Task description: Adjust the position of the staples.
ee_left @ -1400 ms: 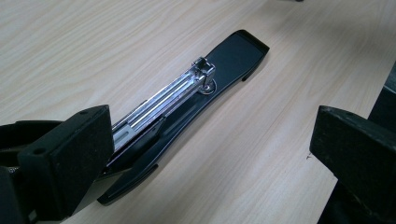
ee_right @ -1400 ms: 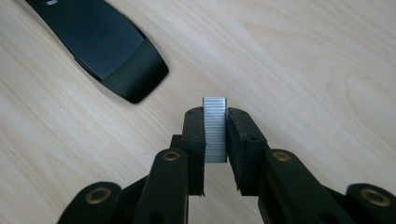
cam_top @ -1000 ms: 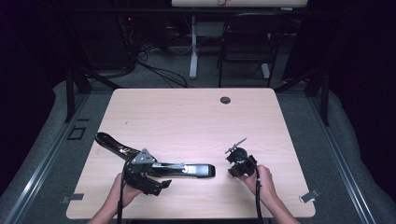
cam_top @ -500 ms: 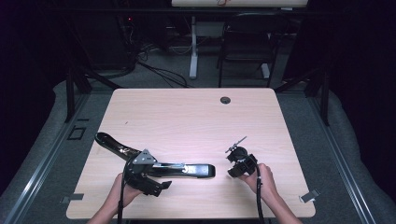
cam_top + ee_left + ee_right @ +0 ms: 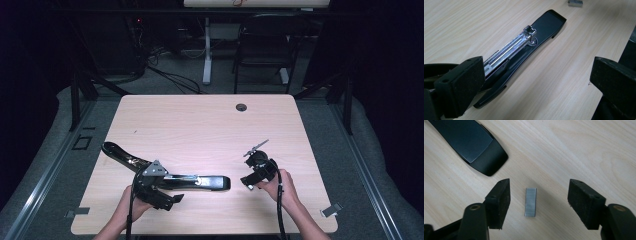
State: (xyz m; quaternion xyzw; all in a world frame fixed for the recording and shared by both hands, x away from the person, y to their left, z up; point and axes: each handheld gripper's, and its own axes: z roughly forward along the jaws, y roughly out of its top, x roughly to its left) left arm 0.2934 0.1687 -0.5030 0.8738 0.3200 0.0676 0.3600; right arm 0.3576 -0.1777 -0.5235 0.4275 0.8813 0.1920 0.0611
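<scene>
A black long-arm stapler [image 5: 200, 182] lies opened out flat on the wooden table [image 5: 200, 125], with its metal staple channel [image 5: 511, 47] bared. My left gripper [image 5: 172, 190] rests by the stapler's hinge. Its jaws stand wide apart, the left one beside the channel [image 5: 536, 82]. A short strip of staples [image 5: 530, 202] lies flat on the table just past the stapler's rounded end [image 5: 474, 147]. My right gripper [image 5: 540, 190] hovers over the strip. Its jaws have just been opening, and the strip lies between them untouched. In the high view the right gripper [image 5: 248, 182] sits near the table's front right.
A round cable hole [image 5: 241, 107] sits near the table's far edge. Beyond the table are a chair [image 5: 265, 45], desk legs and cables on the floor. The table's right edge is close to the left gripper's right jaw [image 5: 624, 45].
Both hands and the stapler stay where they were. The right gripper's jaws look a little wider apart than before.
</scene>
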